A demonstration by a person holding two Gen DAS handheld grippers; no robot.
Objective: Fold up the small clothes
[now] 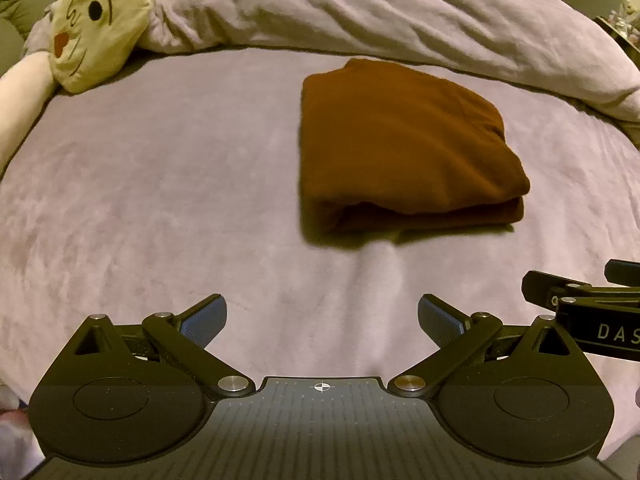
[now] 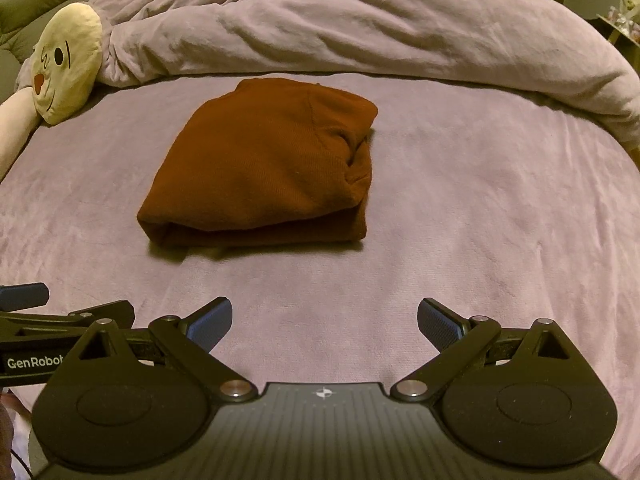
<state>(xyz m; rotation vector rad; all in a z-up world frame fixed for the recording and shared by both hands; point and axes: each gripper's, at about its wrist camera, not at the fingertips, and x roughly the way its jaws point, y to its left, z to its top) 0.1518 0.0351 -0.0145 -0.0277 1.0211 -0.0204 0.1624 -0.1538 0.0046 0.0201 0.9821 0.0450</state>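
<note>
I am holding my left gripper (image 1: 322, 320) low over the mauve plush bedspread (image 1: 160, 208), and its two black fingers with blue ribbed pads (image 1: 204, 320) are standing spread wide apart with nothing between them. I am holding my right gripper (image 2: 324, 322) the same way, its blue-padded fingers (image 2: 438, 326) also spread wide and gripping nothing, hovering over bare bedspread. The two tools are sitting side by side: in the left wrist view the right gripper is poking in at the right edge, and in the right wrist view the left gripper is showing at the left edge.

The rust-brown knitted garment (image 2: 264, 164) is lying folded into a thick, roughly rectangular bundle on the bedspread, ahead of both grippers and apart from them. Its layered edges are facing me, and one side is bunching into soft rounded folds. From my left tool it is sitting ahead and to the right; from my right tool it is sitting ahead and slightly to the left.

Beyond the garment a rumpled mauve duvet (image 2: 360, 28) is lying heaped across the far side of the bed. At the far left a pale yellow round plush cushion with a stitched face (image 1: 100, 24) is resting against the duvet's end, well apart from the garment.
</note>
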